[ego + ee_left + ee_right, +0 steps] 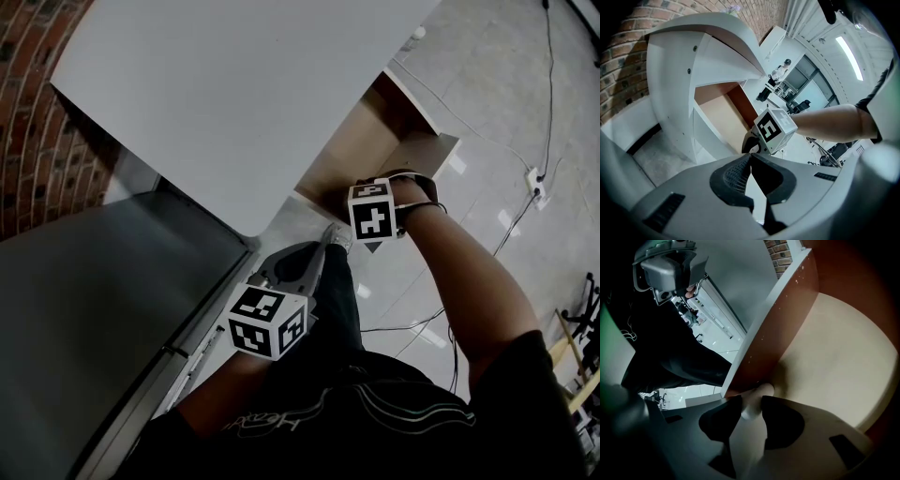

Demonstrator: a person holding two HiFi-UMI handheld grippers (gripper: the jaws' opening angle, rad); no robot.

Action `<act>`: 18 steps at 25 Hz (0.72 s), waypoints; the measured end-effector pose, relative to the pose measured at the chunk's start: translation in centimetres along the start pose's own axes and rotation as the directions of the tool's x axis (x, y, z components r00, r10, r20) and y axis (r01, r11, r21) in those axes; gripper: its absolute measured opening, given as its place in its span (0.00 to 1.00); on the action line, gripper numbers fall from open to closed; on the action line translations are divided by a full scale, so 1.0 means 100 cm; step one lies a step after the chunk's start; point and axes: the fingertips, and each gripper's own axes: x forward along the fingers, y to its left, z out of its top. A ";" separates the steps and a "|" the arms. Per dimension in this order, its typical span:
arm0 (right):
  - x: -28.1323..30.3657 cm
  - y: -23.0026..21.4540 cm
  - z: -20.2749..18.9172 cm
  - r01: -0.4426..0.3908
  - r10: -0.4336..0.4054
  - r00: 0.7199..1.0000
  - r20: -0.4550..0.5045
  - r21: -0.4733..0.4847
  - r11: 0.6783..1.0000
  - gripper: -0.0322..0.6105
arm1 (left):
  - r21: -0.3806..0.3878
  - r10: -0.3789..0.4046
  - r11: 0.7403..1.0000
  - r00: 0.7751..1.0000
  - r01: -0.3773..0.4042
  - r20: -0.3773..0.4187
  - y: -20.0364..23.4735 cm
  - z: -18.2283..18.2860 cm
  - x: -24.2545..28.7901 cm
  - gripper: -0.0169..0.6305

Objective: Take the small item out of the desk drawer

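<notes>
Closest in, the left gripper (750, 157) hangs by the person's dark shirt (375, 422), its jaws shut tip to tip with nothing between them. Just beyond it, the right gripper (751, 400) reaches down into the open drawer (361, 141), which is pulled out from under the white desk top (244, 94). Its jaws are partly open and closed around the small item (753, 404), a pale, rounded, stubby piece, with a black pad against each side of it. The item lies on the drawer's pale bottom (834, 357), in the corner right beside the reddish-brown side wall (778, 319); whether it touches that wall cannot be told. Past the drawer lie the grey floor (487, 94) and a thin cable (548, 84) running across it.
</notes>
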 end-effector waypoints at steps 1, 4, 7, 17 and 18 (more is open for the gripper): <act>-0.002 0.001 -0.001 0.005 -0.005 1.000 -0.004 -0.008 1.000 0.29 | 0.004 0.000 1.000 1.000 0.000 0.000 -0.001 0.000 0.000 0.06; -0.011 0.006 -0.002 0.030 -0.031 0.999 -0.014 -0.037 0.999 0.28 | 0.010 0.000 1.000 1.000 0.000 -0.004 -0.003 -0.001 0.001 0.06; -0.027 0.010 0.000 0.058 -0.057 0.998 0.016 -0.025 0.998 0.28 | 0.023 0.001 1.000 1.000 -0.001 -0.004 -0.009 0.004 -0.002 0.06; -0.104 0.052 0.012 0.196 -0.202 0.968 0.149 0.058 0.979 0.28 | 0.073 -0.014 0.997 1.000 0.012 0.027 -0.050 0.004 -0.036 0.06; -0.114 0.060 0.013 0.208 -0.218 0.962 0.166 0.078 0.975 0.28 | 0.077 -0.018 0.997 0.999 0.015 0.030 -0.056 0.003 -0.041 0.06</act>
